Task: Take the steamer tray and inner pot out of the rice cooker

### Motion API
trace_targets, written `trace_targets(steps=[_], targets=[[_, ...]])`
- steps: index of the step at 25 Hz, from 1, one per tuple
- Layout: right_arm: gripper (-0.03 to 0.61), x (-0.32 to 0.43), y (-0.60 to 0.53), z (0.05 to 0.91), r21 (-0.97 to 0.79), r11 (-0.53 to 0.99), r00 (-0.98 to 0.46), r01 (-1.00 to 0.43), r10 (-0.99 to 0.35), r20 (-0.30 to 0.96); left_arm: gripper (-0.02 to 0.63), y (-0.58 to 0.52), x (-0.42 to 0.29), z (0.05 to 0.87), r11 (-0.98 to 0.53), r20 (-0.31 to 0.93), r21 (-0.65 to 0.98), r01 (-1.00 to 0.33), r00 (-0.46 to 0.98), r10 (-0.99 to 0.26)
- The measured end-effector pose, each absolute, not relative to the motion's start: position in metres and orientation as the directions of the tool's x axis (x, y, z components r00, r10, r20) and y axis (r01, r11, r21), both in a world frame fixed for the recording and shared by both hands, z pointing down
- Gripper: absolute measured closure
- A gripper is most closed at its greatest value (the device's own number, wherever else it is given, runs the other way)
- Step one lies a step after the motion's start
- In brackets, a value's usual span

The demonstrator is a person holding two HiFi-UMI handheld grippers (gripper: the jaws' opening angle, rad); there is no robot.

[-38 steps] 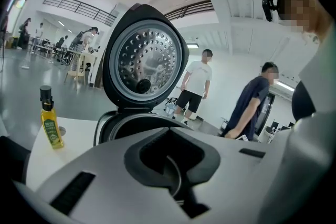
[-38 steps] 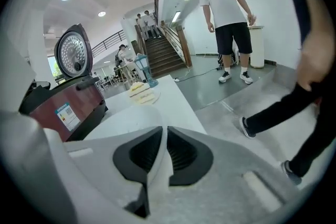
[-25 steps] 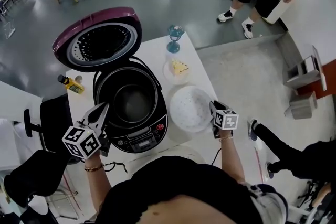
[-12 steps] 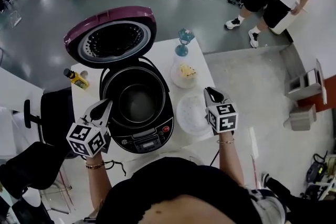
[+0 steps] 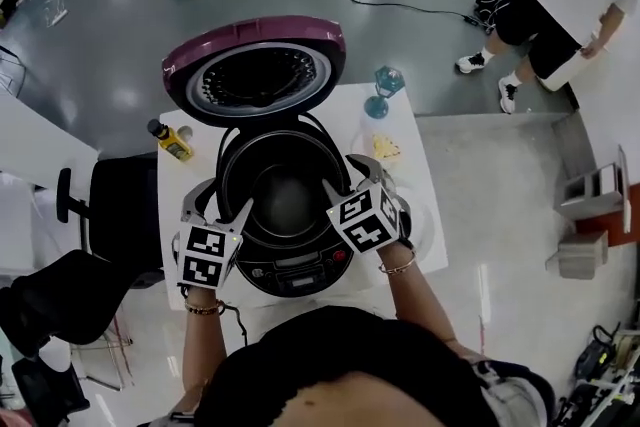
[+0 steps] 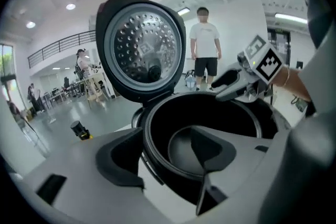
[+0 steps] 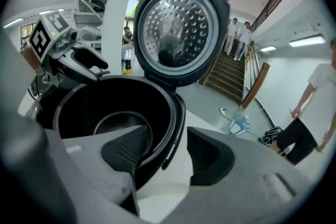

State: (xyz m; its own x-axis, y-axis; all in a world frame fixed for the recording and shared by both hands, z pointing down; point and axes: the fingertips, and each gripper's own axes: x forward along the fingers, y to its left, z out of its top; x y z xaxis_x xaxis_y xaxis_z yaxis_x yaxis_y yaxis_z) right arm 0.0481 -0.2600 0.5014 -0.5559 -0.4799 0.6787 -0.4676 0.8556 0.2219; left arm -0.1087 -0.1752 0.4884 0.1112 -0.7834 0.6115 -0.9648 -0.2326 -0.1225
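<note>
The rice cooker [image 5: 290, 265] stands with its maroon lid [image 5: 255, 75] swung up. The dark inner pot [image 5: 285, 200] sits inside it. The white steamer tray [image 5: 420, 220] lies on the table to the right, partly behind my right hand. My left gripper [image 5: 220, 215] straddles the pot's left rim [image 6: 149, 157], one jaw inside and one outside. At the right rim [image 7: 170, 134], my right gripper [image 5: 348, 177] stands the same way. Both sets of jaws have just been opening; the rim passes between them and the pads do not press on it.
On the white table [image 5: 430, 165] behind the cooker are a plate with cake [image 5: 385, 147], a blue glass [image 5: 380, 93] and a yellow bottle [image 5: 172, 140]. A black chair [image 5: 110, 210] stands at the left. A person [image 5: 560, 5] stands on the floor beyond the table.
My right gripper left the steamer tray on the table and swung up and left to the cooker's right rim. The left gripper shifted in to the left rim. Both jaws opened.
</note>
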Motion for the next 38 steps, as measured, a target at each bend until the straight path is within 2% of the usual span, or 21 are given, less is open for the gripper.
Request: trace_targets(steps=[2,5,12,15,18,23,29,38], targets=[[0.318,0.045,-0.263,0.514,0.263,0.862,-0.479,-0.434,-0.468,0.742,0.308,-0.178,-0.113,0.496,-0.246,0.658,-0.184,-0.952,0.067,-0.750],[0.294,0.041,-0.269,0.525,0.286,0.869,-0.410,-0.404,-0.451,0.793,0.258,-0.186,-0.115,0.510,-0.285,0.709,-0.222,-0.932,0.046,-0.703],[0.287,0.038,-0.278,0.552,0.312,0.875,-0.305,-0.370,-0.431,0.849,0.253,-0.198,-0.123,0.536,-0.302,0.773,-0.239,-0.923,0.008,-0.635],[0.290,0.036,-0.281,0.555,0.302,0.872,-0.308,-0.385,-0.430,0.849,0.253,-0.200,-0.127,0.539,-0.278,0.769,-0.199,-0.940,0.026,-0.639],[0.355,0.035,-0.288,0.549,0.293,0.840,-0.332,-0.457,-0.467,0.819,0.254,-0.203,-0.131,0.535,-0.249,0.753,-0.162,-0.955,0.044,-0.657],[0.410,0.035,-0.289,0.541,0.316,0.812,-0.355,-0.491,-0.518,0.778,0.329,-0.204,-0.135,0.532,-0.223,0.752,-0.137,-0.965,0.045,-0.657],[0.437,0.032,-0.288,0.526,0.348,0.790,-0.388,-0.505,-0.568,0.726,0.358,-0.200,-0.138,0.530,-0.212,0.756,-0.098,-0.972,0.066,-0.651],[0.460,0.030,-0.287,0.515,0.304,0.792,-0.458,-0.529,-0.568,0.684,0.359,-0.197,-0.137,0.528,-0.204,0.747,-0.042,-0.978,0.104,-0.656]])
